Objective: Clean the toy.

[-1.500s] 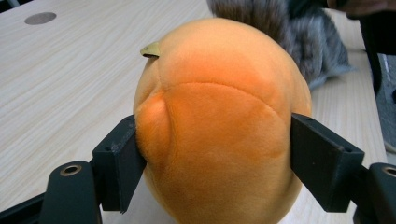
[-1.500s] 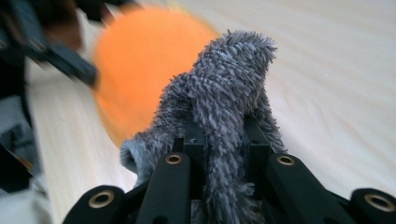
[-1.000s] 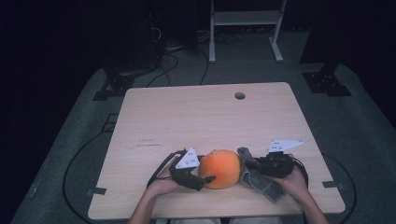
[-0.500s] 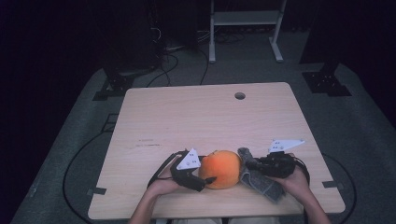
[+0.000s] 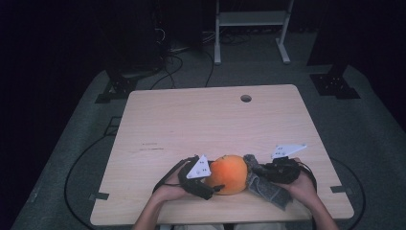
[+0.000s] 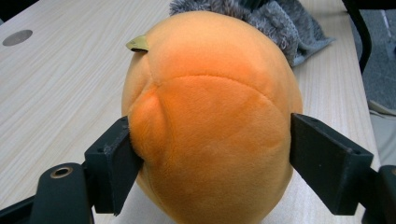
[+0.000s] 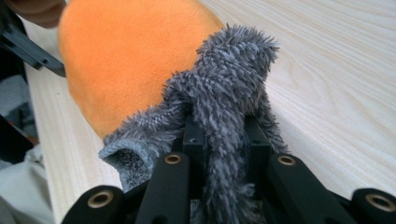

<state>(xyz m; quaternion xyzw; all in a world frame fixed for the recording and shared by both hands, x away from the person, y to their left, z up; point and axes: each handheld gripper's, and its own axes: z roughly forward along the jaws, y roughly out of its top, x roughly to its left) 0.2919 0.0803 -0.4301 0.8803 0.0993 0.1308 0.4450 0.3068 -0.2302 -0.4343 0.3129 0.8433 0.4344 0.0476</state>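
An orange plush ball [image 5: 229, 173] with a small leaf tab rests on the wooden table [image 5: 201, 124] near its front edge. My left gripper [image 5: 213, 182] is shut on the orange plush [image 6: 210, 107]; the two black jaws press into its sides [image 6: 210, 158]. A grey fuzzy cloth [image 5: 268, 189] lies against the plush's right side. My right gripper [image 5: 258, 171] is shut on a bunched fold of this grey cloth [image 7: 224, 93], pinched between its jaws [image 7: 224, 140]. Just behind the cloth, the plush [image 7: 126, 56] touches it. The cloth [image 6: 275, 23] peeks out beyond the plush.
A round cable hole [image 5: 246, 98] sits at the table's far edge. Behind the table stand a white frame [image 5: 249, 28], black stand bases [image 5: 335, 84] and floor cables [image 5: 177, 62]. The far part of the tabletop is bare wood.
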